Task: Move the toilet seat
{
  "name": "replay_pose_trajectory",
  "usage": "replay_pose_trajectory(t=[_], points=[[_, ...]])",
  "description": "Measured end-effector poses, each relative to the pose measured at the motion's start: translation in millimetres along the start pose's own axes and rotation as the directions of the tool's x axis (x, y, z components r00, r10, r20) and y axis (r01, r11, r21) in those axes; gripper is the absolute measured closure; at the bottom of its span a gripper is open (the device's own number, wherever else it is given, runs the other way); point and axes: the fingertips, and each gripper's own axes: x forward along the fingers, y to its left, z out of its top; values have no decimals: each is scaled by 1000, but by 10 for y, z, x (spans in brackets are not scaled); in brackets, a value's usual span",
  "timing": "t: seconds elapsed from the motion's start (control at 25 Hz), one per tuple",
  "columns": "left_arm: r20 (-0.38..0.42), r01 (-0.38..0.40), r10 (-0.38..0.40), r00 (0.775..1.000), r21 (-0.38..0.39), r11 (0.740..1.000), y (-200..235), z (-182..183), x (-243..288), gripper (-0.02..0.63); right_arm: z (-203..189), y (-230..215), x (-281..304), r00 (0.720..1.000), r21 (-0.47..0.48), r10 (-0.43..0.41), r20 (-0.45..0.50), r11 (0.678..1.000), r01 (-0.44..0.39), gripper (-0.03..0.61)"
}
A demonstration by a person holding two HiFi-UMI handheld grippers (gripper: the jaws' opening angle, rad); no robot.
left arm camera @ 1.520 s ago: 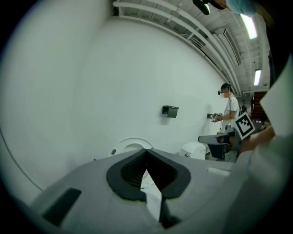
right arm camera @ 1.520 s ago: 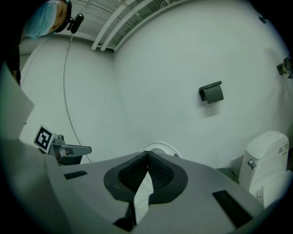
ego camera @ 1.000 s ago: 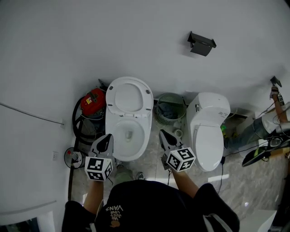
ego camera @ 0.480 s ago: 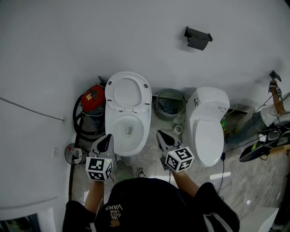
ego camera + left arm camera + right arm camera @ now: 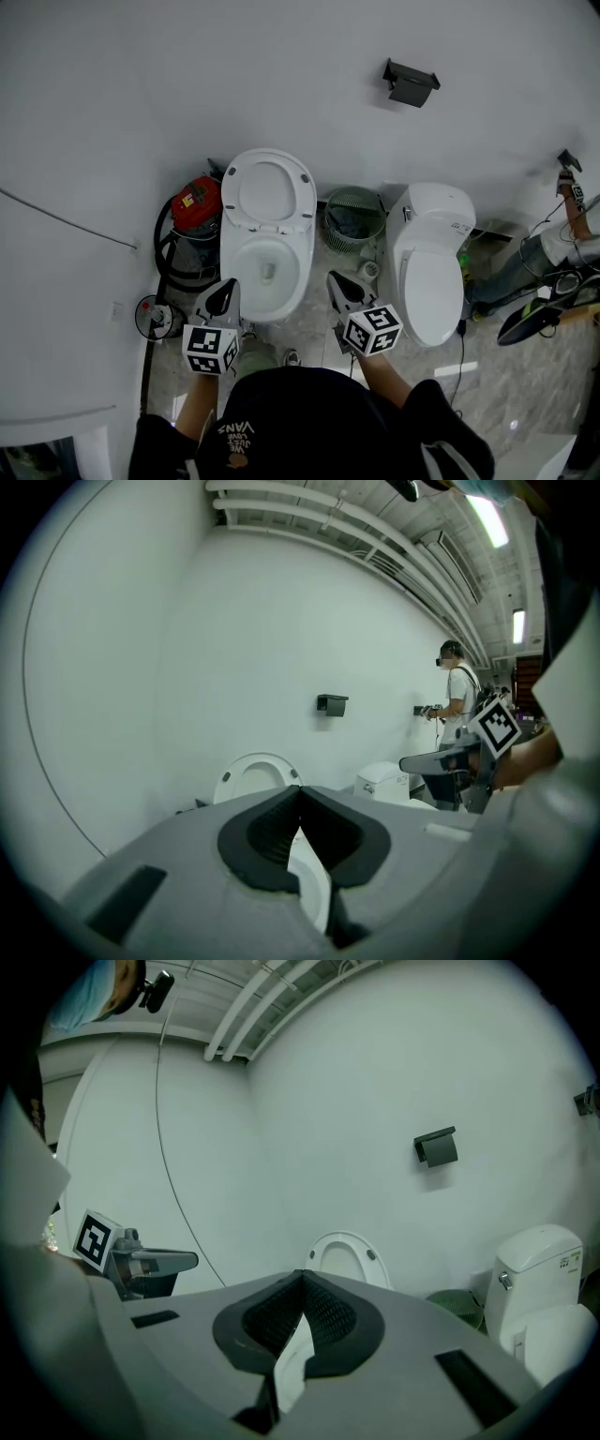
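A white toilet [image 5: 267,272] stands against the wall with its seat [image 5: 269,192] raised upright against the wall; the seat also shows in the left gripper view [image 5: 253,775] and the right gripper view [image 5: 349,1258]. My left gripper [image 5: 228,288] is shut and empty, at the bowl's front left edge. My right gripper [image 5: 336,280] is shut and empty too, to the right of the bowl, over the floor. Neither touches the toilet. In both gripper views the jaws meet at their tips with nothing between them.
A second white toilet [image 5: 429,267] with its lid down stands to the right. A green basket [image 5: 354,220] sits between the two toilets. A red vacuum [image 5: 195,206] with a black hose is left of the open toilet. A black holder [image 5: 411,84] hangs on the wall. Another person [image 5: 459,705] stands at right.
Both grippers have edged a little away from the toilet, which now sits higher in the head view. The seat has stayed raised and both grippers have stayed shut.
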Motion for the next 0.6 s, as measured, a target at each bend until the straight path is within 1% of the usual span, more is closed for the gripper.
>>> replay_pose_trajectory(t=[0.24, 0.6], points=[[5, -11, 11, 1000, -30, 999, 43, -14, 16, 612, 27, -14, 52, 1000, 0, 2, -1, 1000, -2, 580], [-4, -22, 22, 1000, -26, 999, 32, -56, -11, 612, 19, 21, 25, 1000, -23, 2, -11, 1000, -3, 580]])
